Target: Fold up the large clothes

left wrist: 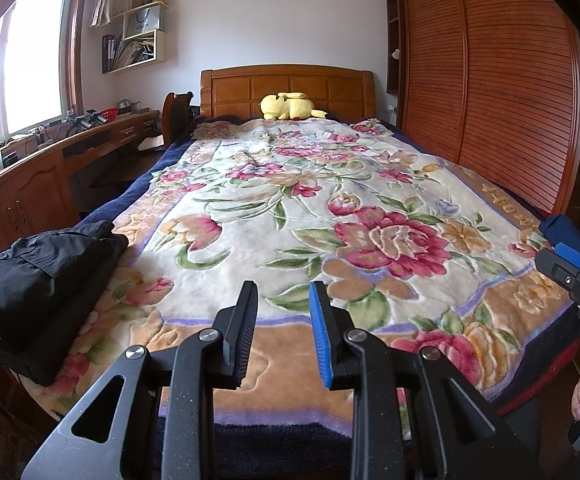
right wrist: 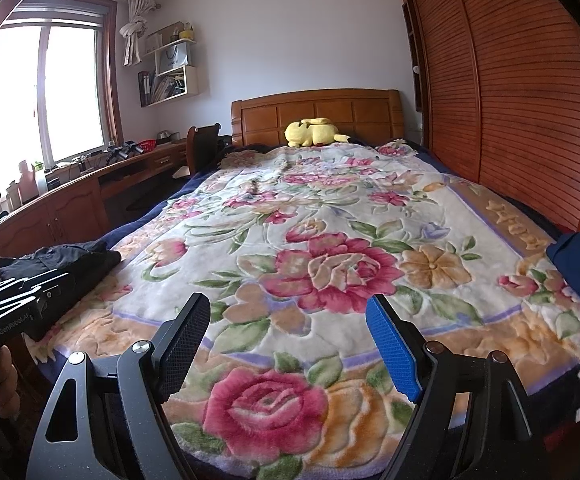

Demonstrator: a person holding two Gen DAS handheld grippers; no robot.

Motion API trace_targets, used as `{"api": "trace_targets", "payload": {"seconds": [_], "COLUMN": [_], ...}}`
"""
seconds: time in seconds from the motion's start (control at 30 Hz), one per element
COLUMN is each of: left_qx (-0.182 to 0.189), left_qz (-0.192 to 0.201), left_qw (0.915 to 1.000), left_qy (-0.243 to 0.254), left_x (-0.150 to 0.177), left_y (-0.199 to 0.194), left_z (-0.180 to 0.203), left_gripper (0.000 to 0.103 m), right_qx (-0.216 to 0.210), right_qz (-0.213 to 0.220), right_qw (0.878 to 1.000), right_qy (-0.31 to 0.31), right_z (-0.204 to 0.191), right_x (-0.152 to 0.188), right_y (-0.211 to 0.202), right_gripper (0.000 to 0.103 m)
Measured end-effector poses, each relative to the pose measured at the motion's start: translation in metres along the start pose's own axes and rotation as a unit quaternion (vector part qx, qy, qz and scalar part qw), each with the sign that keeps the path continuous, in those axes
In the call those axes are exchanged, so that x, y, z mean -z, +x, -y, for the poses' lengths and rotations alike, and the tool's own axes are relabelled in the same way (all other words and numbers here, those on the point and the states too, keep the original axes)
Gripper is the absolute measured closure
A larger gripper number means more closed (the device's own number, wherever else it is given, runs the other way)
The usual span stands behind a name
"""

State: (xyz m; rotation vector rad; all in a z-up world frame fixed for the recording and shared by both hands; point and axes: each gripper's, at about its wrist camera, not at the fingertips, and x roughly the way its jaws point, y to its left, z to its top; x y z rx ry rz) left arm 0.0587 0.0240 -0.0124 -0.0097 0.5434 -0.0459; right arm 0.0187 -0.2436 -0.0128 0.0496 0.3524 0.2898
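Two grippers hover above the foot of the flowered blanket (right wrist: pixel 330 216), the left gripper (left wrist: pixel 283 332) narrowly parted, the right gripper (right wrist: pixel 290 344) spread wide, both empty. Folded black clothes (left wrist: pixel 37 276) lie on the blanket's left edge near its foot, long axis running toward the headboard (left wrist: pixel 285 88).

A floral blanket (left wrist: pixel 290 208) in cream, pink and tan covers the bed (left wrist: pixel 290 88), whose wooden headboard stands at the far wall. A yellow plush toy (left wrist: pixel 287 106) lies against that headboard. Louvred wooden wardrobe doors (left wrist: pixel 486 80) line the right side. Left, a cluttered worktop (left wrist: pixel 69 136) runs under the window (left wrist: pixel 29 60), with wall shelves (left wrist: pixel 137 40) above
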Motion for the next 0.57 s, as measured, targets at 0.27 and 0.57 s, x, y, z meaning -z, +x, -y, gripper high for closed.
{"api": "trace_targets", "payload": {"seconds": [0.27,0.57], "left_qx": [0.0,0.0], "left_qz": [0.001,0.001], "left_qw": [1.0,1.0], "left_qy": [0.0,0.0], "left_x": [-0.0005,0.0], "left_y": [-0.0013,-0.0015], "left_z": [0.0,0.0002], "left_gripper": [0.076,0.076], "right_qx": [-0.001,-0.002], "right_qz": [0.001,0.001], "right_qw": [1.0,1.0], "right_qy": [0.0,0.0], "right_z": [0.0017,0.0014], "right_x": [-0.0002,-0.0002], "right_y": [0.0002,0.0004], "right_gripper": [0.021,0.021]}}
